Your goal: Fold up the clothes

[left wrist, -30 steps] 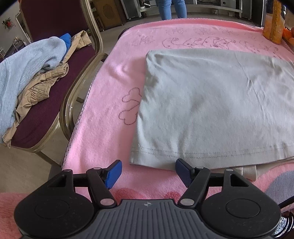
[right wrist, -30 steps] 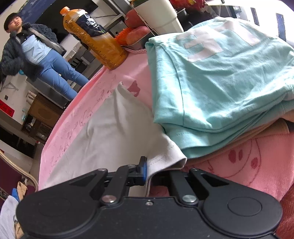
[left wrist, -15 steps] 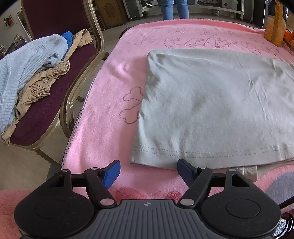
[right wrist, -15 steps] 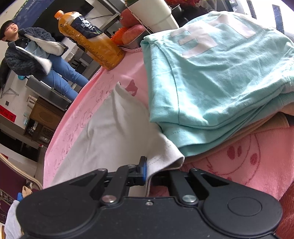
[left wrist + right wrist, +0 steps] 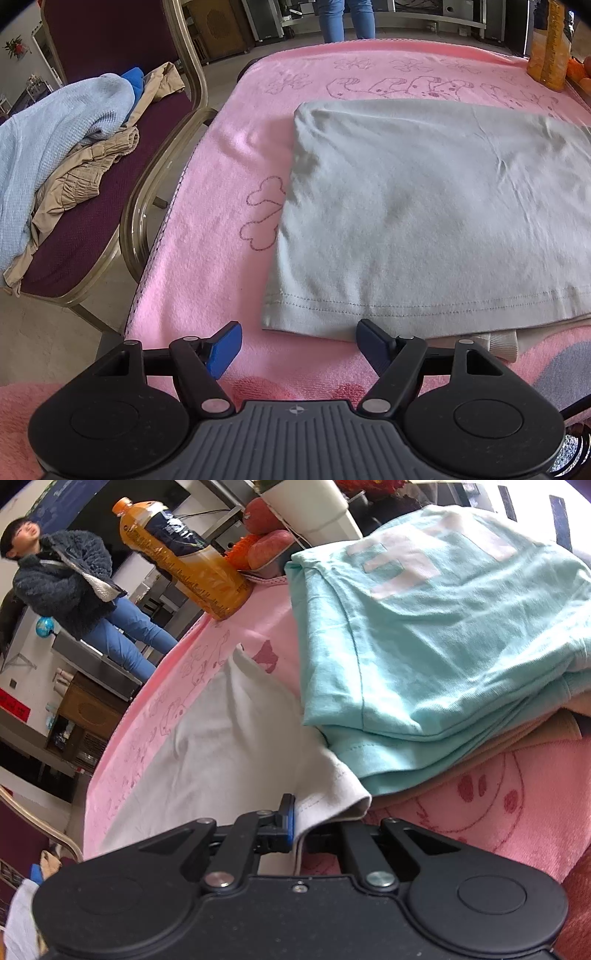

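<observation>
A pale grey garment [image 5: 424, 206] lies folded flat on the pink blanket [image 5: 229, 173] that covers the table. My left gripper [image 5: 297, 345] is open and empty, its blue pads just short of the garment's near hemmed edge. My right gripper [image 5: 301, 825] is shut on the garment's hemmed corner [image 5: 332, 794], low over the blanket. A stack of folded clothes with a mint green shirt [image 5: 443, 635] on top sits right beside that corner.
A maroon chair [image 5: 110, 177] left of the table holds a light blue knit [image 5: 55, 125] and tan clothes. An orange juice bottle [image 5: 184, 557], fruit and a white pot stand at the table's far end. A person [image 5: 74, 587] stands beyond.
The left gripper has drifted slightly; the garment looks the same. The right gripper still holds the corner and its view has shifted a little toward the green stack.
</observation>
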Action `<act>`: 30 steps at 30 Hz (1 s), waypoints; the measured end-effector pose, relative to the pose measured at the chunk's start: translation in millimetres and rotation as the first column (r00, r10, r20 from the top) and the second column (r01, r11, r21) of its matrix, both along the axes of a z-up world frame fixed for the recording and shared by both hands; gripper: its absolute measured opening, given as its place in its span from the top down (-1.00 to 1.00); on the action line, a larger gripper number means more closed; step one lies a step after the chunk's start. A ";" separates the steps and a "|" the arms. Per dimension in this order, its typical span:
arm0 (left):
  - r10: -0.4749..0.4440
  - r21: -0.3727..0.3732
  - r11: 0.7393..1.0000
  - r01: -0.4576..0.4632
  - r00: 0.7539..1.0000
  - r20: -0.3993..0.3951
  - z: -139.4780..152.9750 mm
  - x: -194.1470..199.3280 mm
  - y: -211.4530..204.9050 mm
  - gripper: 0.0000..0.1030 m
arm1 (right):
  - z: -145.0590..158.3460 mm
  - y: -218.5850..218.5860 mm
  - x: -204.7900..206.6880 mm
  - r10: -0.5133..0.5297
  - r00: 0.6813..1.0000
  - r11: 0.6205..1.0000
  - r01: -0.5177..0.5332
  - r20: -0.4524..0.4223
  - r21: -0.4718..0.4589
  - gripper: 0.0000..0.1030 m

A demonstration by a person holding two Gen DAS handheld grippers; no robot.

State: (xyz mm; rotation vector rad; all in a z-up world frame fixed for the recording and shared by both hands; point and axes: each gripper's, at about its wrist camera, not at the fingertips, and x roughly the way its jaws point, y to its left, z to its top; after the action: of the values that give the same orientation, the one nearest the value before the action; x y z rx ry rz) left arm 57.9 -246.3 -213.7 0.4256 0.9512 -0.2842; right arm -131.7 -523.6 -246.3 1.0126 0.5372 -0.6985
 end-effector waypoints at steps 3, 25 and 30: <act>-0.017 -0.022 1.000 0.017 1.000 -0.007 8.9 -2.3 2.5 -0.32 | 10.3 6.1 5.1 0.001 1.000 0.998 -0.002 -0.018 -0.064 0.93; 0.162 -0.367 0.919 -0.146 0.987 0.015 75.3 13.0 146.0 -0.31 | 45.4 289.4 190.2 0.705 0.501 0.214 -0.826 -0.503 -0.522 0.94; 0.159 -0.377 0.915 -0.142 0.987 0.013 73.1 12.5 147.2 -0.32 | 28.8 291.0 203.4 0.756 0.461 0.277 -0.869 -0.465 -0.410 0.92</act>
State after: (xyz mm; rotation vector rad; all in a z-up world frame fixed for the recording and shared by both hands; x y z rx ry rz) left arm 70.4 -99.1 -140.5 0.0056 0.8577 -0.3071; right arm 71.7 -232.6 -217.5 -0.0635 0.8349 0.0475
